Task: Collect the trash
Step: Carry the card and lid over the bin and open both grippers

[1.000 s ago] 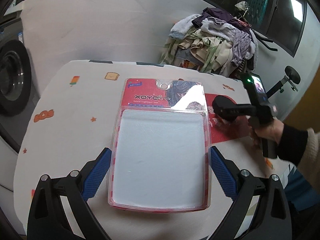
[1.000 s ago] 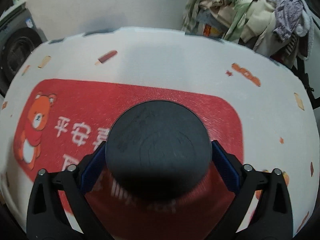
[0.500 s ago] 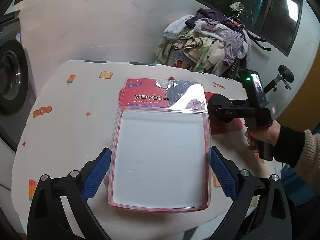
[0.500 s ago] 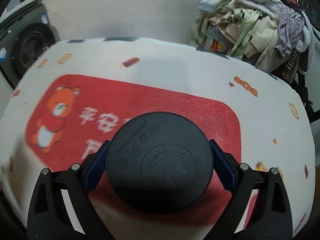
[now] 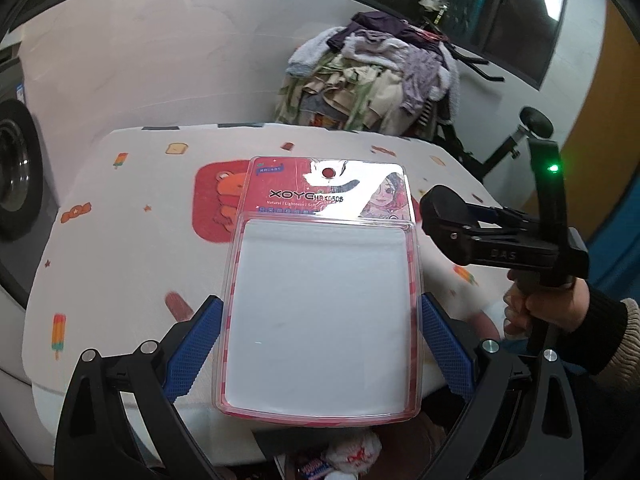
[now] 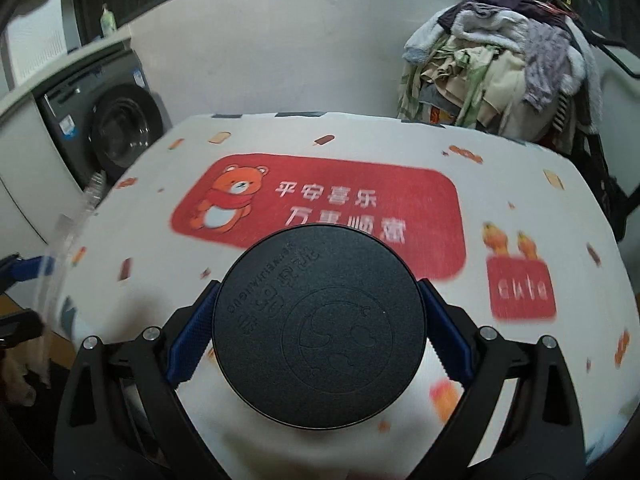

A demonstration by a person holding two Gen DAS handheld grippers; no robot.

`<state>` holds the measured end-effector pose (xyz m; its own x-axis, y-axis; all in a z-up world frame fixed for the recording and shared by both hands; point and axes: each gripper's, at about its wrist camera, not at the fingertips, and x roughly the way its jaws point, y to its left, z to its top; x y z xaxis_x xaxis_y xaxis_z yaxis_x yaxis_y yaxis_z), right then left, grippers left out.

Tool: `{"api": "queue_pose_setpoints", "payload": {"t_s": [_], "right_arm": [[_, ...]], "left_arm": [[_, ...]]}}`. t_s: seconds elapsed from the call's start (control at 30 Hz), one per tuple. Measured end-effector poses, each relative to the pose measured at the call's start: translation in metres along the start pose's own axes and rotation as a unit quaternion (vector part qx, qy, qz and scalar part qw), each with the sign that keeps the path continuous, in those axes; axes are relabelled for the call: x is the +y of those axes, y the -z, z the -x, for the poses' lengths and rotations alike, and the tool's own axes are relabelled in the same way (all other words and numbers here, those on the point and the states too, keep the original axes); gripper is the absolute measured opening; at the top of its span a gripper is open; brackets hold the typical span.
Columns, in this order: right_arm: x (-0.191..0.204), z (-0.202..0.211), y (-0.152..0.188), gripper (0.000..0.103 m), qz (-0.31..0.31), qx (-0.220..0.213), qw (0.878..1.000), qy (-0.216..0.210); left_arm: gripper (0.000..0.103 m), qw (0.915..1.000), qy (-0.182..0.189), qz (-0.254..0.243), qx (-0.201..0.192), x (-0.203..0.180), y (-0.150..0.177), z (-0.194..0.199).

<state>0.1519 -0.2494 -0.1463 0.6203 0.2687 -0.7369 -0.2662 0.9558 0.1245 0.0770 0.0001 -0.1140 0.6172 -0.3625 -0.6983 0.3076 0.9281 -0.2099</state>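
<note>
Left gripper (image 5: 320, 344) clamped on XOYO blister pack (image 5: 322, 300); right gripper (image 6: 318, 332) clamped on black lid (image 6: 318, 326). Clothes pile (image 6: 500, 60) beyond tabletop's (image 6: 500, 200) far edge.

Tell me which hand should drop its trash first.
Left, probably. The left gripper holds the blister pack past the table edge, with discarded wrappers visible just below. The right gripper grips the black lid with only tablecloth visible behind it.
</note>
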Motion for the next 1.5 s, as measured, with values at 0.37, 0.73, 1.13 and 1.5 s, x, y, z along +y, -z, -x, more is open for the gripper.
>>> {"api": "queue_pose_setpoints", "payload": {"t_s": [0.37, 0.73, 1.13, 1.5], "right_arm": [[0.001, 0.074, 0.073, 0.093, -0.013, -0.017, 1.0, 0.011], [-0.004, 0.106, 0.098, 0.093, -0.032, -0.024, 0.999, 0.013], [0.004, 0.108, 0.097, 0.093, -0.028, -0.027, 0.999, 0.01], [0.006, 0.105, 0.1, 0.093, -0.027, -0.022, 0.999, 0.01]], "left_arm": [[0.094, 0.999, 0.017, -0.023, 0.033, -0.039, 0.059, 0.017], [0.094, 0.9953, 0.035, -0.041, 0.081, -0.054, 0.1, 0.007], [0.094, 0.9896, 0.062, -0.067, 0.111, -0.075, 0.124, 0.001], [0.096, 0.9871, 0.088, -0.062, 0.119, -0.079, 0.127, -0.003]]}}
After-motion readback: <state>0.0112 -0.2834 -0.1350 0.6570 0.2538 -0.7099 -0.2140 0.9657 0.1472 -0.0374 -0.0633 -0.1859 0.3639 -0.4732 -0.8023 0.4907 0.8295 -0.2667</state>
